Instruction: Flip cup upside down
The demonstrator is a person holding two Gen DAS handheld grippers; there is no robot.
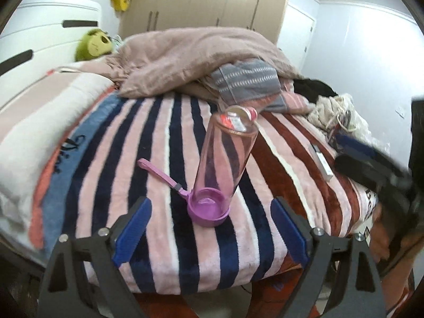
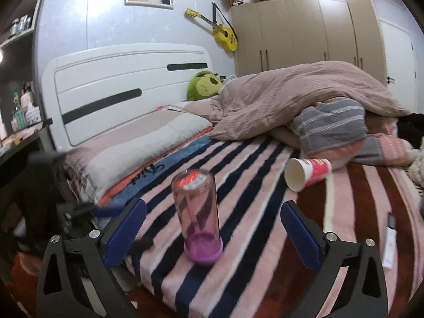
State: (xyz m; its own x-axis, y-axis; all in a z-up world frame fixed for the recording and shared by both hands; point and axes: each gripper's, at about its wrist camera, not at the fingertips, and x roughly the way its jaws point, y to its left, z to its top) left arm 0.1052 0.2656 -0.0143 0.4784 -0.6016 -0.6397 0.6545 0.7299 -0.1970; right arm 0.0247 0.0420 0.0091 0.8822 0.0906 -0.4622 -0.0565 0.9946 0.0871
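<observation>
While both my claws are hanging released | cup point(image 2: 197, 213) is standing lid-down on blanket point(image 2: 246, 238), between right claw point(image 2: 213, 235) fingers, untouched | left claw point(image 1: 210, 229) is idling near it | I am judging the flip done, only withdrawal left.

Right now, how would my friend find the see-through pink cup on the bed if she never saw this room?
Find the bed with the striped blanket. Near its front edge, between the open right gripper fingers, stands the tall pink cup, purple lid down. Unlike the paper cup lying on its side behind it, it is clear plastic and stands on end.
</observation>
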